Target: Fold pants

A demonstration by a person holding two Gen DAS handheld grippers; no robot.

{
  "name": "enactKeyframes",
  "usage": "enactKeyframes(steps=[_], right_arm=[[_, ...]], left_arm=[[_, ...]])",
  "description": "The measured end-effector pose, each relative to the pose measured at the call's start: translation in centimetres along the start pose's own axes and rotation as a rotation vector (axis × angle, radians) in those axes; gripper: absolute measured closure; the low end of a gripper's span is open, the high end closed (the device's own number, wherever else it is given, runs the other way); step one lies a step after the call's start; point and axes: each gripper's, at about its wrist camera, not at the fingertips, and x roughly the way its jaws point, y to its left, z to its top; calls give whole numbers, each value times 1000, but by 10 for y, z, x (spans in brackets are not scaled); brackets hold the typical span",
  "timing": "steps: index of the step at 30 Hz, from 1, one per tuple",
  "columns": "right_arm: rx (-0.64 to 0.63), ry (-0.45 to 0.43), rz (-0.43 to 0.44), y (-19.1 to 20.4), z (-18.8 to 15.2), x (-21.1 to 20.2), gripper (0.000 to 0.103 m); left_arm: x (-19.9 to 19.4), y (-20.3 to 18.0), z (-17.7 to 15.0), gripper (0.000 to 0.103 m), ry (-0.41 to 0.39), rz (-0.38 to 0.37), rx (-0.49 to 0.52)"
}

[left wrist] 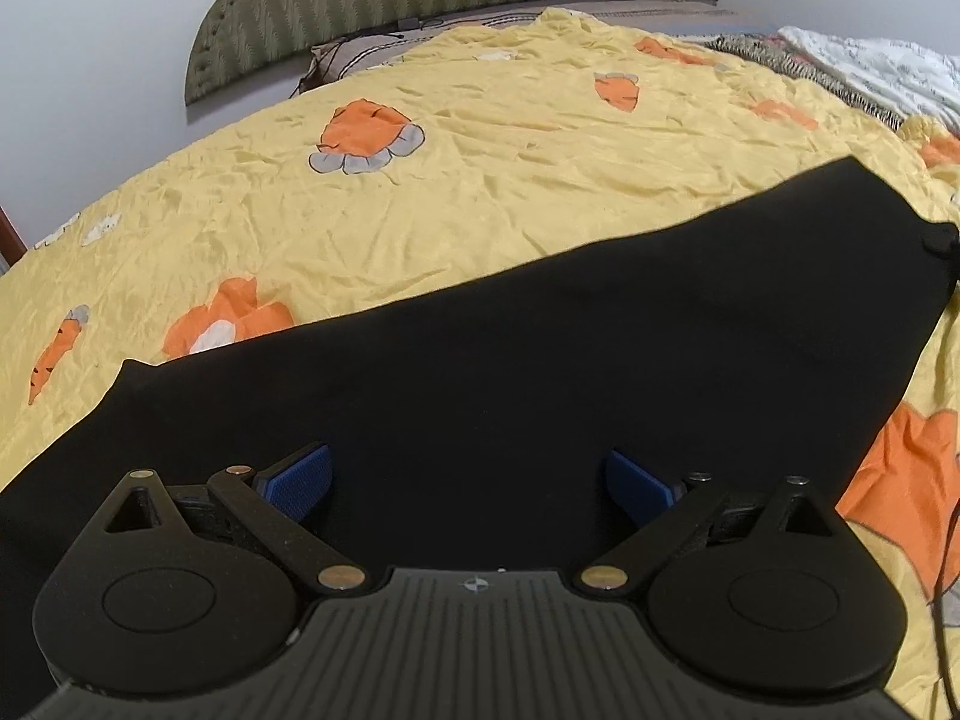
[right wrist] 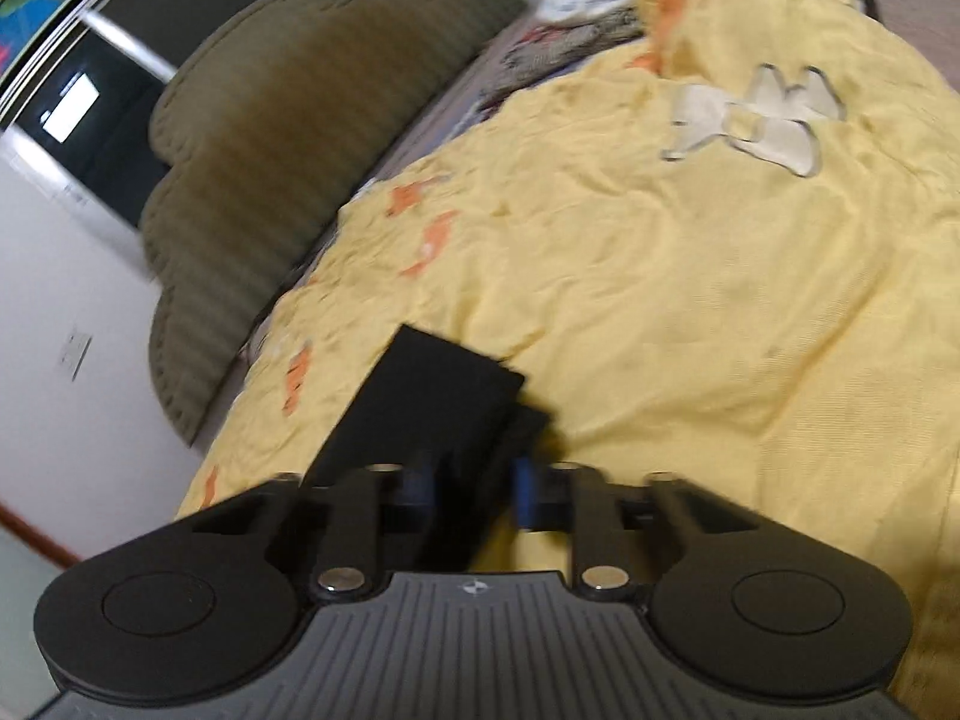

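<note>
No words, numbers or brand names can be read in either view. The only mark is a small round emblem, a circle cut into quarters, on the ribbed black housing of the left tool; the same emblem sits on the housing of the right tool, blurred. The bright rectangle on the dark screen at the wall is too blurred to show any writing.

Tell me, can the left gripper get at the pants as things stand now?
Probably yes. The left gripper has its jaws wide open directly over the black pants, which lie flat on the yellow sheet. Nothing stands between them.
</note>
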Motion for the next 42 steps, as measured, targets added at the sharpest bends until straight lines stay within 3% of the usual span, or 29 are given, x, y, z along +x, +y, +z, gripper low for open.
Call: enactKeyframes(steps=[4, 7, 11, 15, 18, 24, 27, 30, 32, 34, 37, 38, 40, 41, 42], right_arm=[[-208, -47, -4, 35, -4, -7, 93], [-557, -85, -16, 94, -25, -9, 93], [-1059, -67, 14, 162, -87, -4, 93], [-1406, -56, 17, 183, -153, 3, 93], [-1483, -23, 36, 185, -179, 5, 93], [-1588, -23, -95, 173, -200, 27, 89], [-1607, -46, -111, 171, -204, 25, 88], [-1578, -49, -102, 168, -200, 20, 88], [-1590, -88, -104, 168, -202, 19, 96], [-1632, -120, -95, 168, -209, 10, 98], [-1612, -108, -10, 174, -207, -5, 98], [-1601, -101, 19, 177, -205, -11, 98], [-1586, -108, 53, 181, -203, -22, 98], [-1575, -104, 66, 183, -202, -25, 98], [-1557, -99, 77, 184, -200, -28, 98]], left_arm=[[-5, 12, 7, 4, -21, -80, -104], [-6, 30, 14, 4, -23, -212, -282], [5, 52, 17, 4, 17, -412, -537], [20, 51, 22, 4, 50, -494, -618], [32, 40, 28, 4, 73, -549, -620], [51, 23, 37, 3, 112, -605, -673], [57, 18, 42, 3, 143, -661, -701], [65, 10, 47, 3, 182, -715, -720], [72, 3, 50, 3, 196, -731, -713], [76, -1, 53, 3, 196, -742, -719], [83, -1, 55, 4, 200, -783, -758], [86, 0, 55, 12, 206, -800, -779], [92, 0, 55, 45, 229, -839, -798], [95, -1, 54, 71, 255, -866, -804], [97, -1, 52, 90, 269, -875, -813]])
